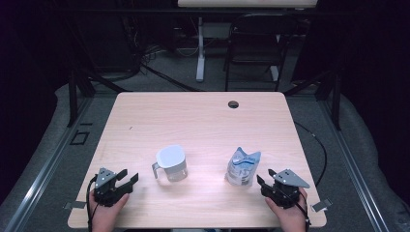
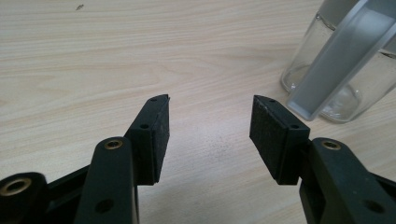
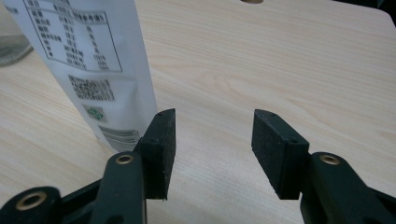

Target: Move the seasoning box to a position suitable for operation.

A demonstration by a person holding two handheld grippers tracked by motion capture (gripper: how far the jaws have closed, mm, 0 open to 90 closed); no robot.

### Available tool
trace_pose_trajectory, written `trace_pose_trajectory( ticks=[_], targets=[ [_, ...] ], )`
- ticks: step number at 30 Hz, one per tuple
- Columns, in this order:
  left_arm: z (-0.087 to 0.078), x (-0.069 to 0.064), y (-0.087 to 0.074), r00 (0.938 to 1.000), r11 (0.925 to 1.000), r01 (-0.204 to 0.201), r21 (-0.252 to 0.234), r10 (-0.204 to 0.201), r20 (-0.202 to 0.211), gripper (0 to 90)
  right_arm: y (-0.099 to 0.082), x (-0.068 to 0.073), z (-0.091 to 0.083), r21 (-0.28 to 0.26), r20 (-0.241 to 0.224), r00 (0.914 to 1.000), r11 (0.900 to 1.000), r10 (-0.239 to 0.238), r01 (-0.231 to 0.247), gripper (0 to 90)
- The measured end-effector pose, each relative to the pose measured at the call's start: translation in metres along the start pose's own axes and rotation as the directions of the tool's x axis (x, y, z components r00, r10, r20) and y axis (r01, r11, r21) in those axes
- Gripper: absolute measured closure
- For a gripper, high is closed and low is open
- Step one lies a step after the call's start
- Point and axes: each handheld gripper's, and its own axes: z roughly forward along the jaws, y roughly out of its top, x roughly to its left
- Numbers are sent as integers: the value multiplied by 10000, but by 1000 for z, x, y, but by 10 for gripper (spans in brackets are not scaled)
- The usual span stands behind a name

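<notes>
One lidded glass jug [image 1: 170, 163], one pouch [image 1: 241, 167], two grippers.

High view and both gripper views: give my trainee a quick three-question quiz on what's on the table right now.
1. True or false: the left gripper is holding the pitcher.
2. Which thing stands nearest the right gripper? A) the pitcher B) the pouch C) the cable hole
3. Fill in: the pitcher's handle points toward the ____ gripper.

Key
1. False: its jaws stand open over bare table, apart from the pitcher.
2. B
3. left
</notes>
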Motion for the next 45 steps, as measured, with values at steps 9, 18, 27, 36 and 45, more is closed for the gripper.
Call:
trace_pose_trajectory(
  ticks=[9,18,27,36,45],
  targets=[
    [0,-9,12,9998,9999,-129,-31,129,158,510,5,-2,4,-140,-40,10000,9999,-49,49,491],
    [-1,-18,22,9967,9993,-362,-67,366,724,532,6,-6,1,-132,94,9999,9999,-41,42,487],
    [1,-30,25,9915,9978,-652,-76,656,1127,539,9,-3,-5,-270,142,9999,9996,-81,85,480],
    [4,-43,26,9846,9948,-1019,-56,1017,1425,538,7,3,-7,-374,41,9999,9993,-99,100,473],
    [17,-46,31,9869,9954,-949,107,927,1320,556,3,4,-7,-401,47,10000,9992,4,-2,470]
  ],
)
